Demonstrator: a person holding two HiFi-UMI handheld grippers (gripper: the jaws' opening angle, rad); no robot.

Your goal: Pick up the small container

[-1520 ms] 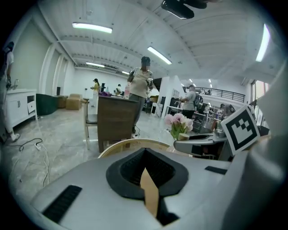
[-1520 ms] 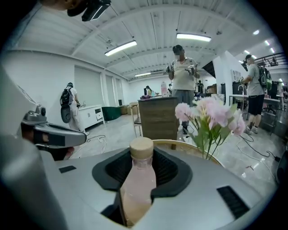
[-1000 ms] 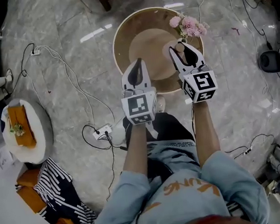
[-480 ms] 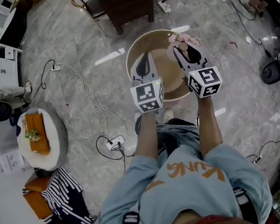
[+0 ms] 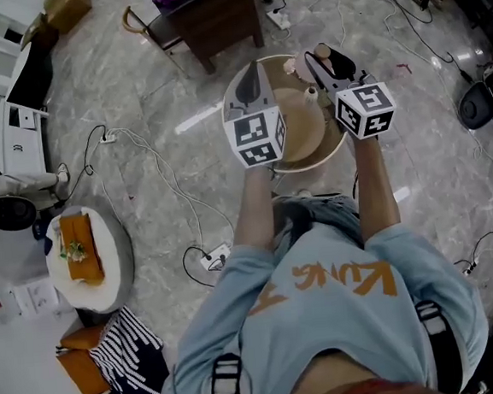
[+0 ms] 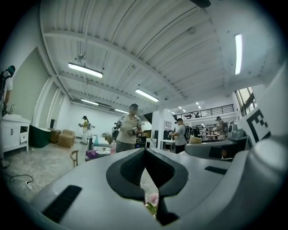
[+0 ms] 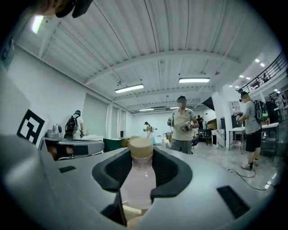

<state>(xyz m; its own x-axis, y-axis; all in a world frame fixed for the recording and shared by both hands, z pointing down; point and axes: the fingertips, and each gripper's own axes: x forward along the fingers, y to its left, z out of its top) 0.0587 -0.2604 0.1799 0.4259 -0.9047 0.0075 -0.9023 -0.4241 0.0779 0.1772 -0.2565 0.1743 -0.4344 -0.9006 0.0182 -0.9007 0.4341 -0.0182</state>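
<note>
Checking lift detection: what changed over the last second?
Both claws rose away from the round table. The right claw carried the bottle up with it. No new grasp or release: the bottle stayed clamped in the right claw, and the left claw stayed shut and empty. The table did not move.

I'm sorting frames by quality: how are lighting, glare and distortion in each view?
Head view: dim, muted colours, a glare streak on the marble floor. Left gripper view: strong fisheye bending, black corners, blown-out ceiling lamps. Right gripper view: same fisheye; the small bottle evenly lit.
</note>
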